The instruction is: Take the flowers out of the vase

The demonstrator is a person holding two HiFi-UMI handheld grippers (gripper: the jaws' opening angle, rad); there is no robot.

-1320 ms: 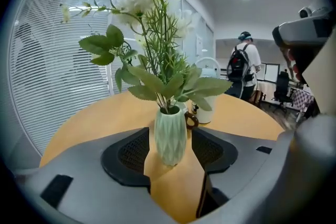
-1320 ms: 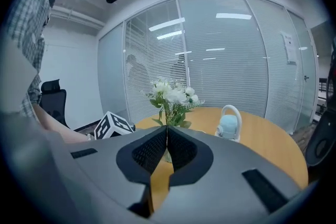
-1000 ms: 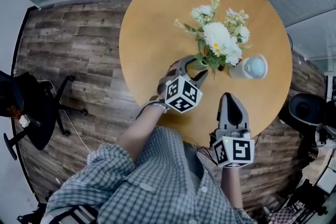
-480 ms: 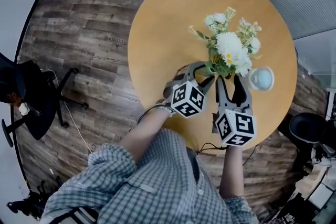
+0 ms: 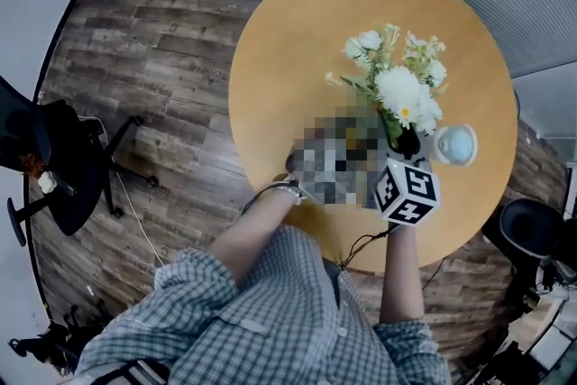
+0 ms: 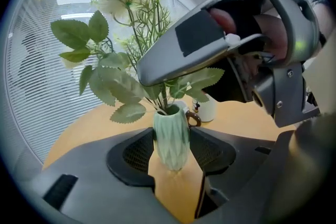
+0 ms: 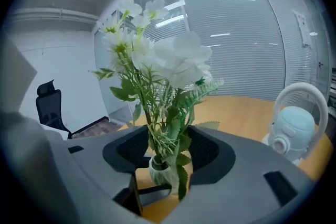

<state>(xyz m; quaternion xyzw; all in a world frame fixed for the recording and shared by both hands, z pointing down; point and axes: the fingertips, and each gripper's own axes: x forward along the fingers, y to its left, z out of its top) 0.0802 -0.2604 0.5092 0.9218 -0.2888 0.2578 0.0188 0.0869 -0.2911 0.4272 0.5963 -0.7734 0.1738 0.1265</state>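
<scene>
White flowers [image 5: 397,81] with green leaves stand in a small pale green vase [image 6: 170,139] on the round wooden table [image 5: 288,68]. My left gripper [image 6: 170,147] has just been closing and its pads now press both sides of the vase. A mosaic patch hides it in the head view. My right gripper [image 5: 404,142] has just been opening. In the right gripper view the green stems [image 7: 165,128] rise between its wide-open jaws [image 7: 168,160], just above the vase [image 7: 157,171], and the pads stay off them. One of its fingers [image 6: 199,44] crosses the left gripper view above the vase.
A small white desk fan [image 5: 453,144] stands on the table just right of the flowers, also in the right gripper view [image 7: 294,123]. A black office chair [image 5: 45,167] is on the wooden floor at far left. A thin cable [image 5: 361,243] hangs at the table's near edge.
My right gripper moved forward from the table's near edge to the flowers and its jaws went from shut to wide open around the stems. The left gripper stayed at the vase.
</scene>
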